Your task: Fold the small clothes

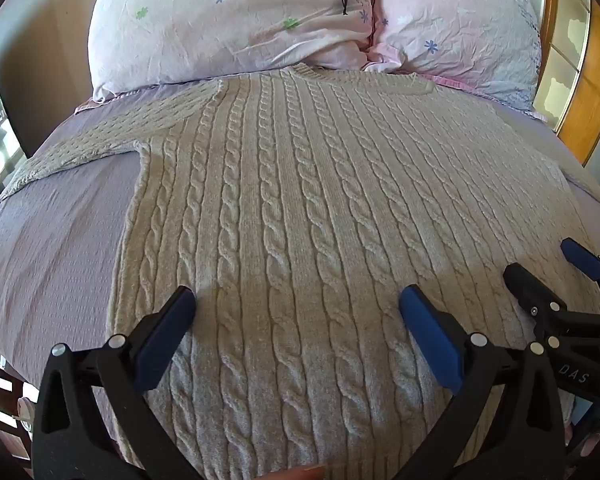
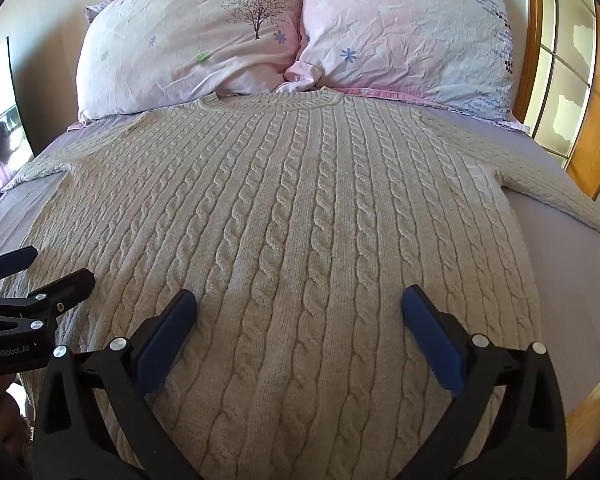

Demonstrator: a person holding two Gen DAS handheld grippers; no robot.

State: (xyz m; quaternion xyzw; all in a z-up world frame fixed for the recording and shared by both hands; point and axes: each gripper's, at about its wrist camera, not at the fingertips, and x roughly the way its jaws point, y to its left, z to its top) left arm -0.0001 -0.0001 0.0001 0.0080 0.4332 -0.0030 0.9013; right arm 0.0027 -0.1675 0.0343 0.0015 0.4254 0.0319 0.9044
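Working left to right: your left gripper (image 1: 296,312) hangs with jaws spread wide and empty over the lower body of the cream cable-knit sweater (image 2: 292,220), which lies flat, face up on the lavender bedsheet (image 1: 52,240) with sleeves out to both sides and collar by the two crinkled floral pillows (image 2: 188,40); your right gripper (image 2: 300,312) is just beside it, also spread wide and holding nothing. I'd judge the chunky ribbed knit soft, floppy, fairly heavy and grippy rather than slippery, so pinch deep at a sleeve cuff or hem corner, not the flat middle.
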